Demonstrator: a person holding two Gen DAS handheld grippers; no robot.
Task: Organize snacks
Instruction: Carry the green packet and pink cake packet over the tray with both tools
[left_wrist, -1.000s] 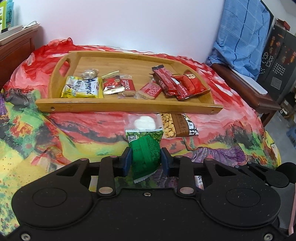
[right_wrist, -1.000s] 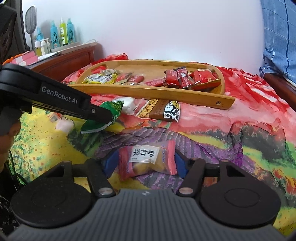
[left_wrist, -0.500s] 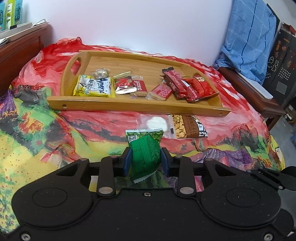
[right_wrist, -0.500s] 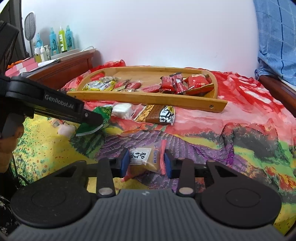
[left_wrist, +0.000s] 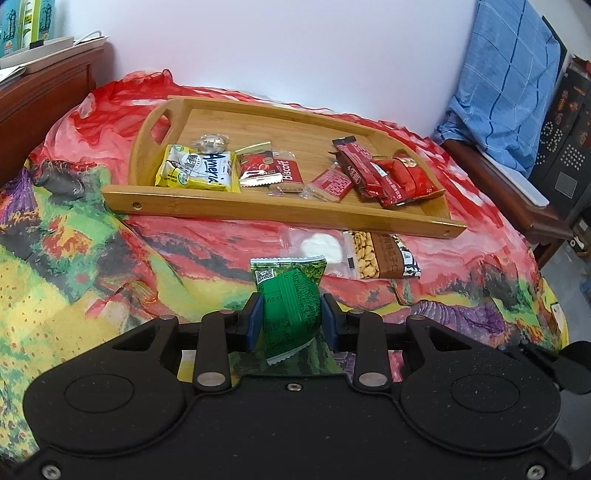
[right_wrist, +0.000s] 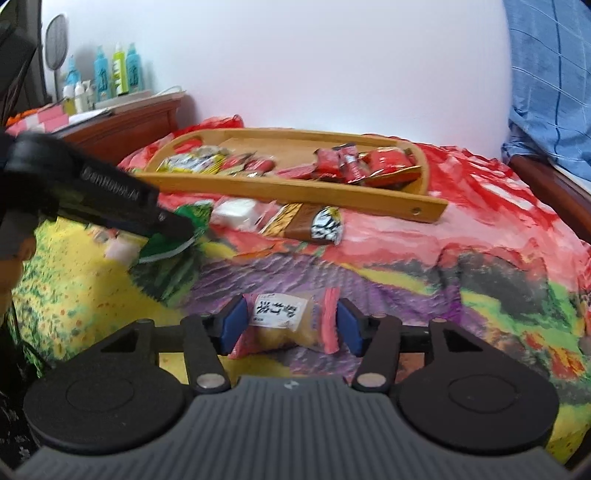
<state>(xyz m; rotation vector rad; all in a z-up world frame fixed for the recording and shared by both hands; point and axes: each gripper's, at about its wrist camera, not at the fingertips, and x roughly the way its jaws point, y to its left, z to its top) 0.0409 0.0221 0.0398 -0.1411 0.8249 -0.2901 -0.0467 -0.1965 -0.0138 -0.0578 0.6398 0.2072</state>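
Left gripper (left_wrist: 291, 317) pinches green snack packet (left_wrist: 290, 299), lifted above bed. Right gripper (right_wrist: 290, 323) fingers bracket pink snack packet (right_wrist: 284, 321); contact unclear. Wooden tray (left_wrist: 258, 208) at 12 o'clock.

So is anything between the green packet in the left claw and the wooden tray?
Partly. The left claw holds the green packet. Between it and the wooden tray lie a clear bag with a white piece and a peanut packet on the cloth, plus the tray's near wall. All sit low.
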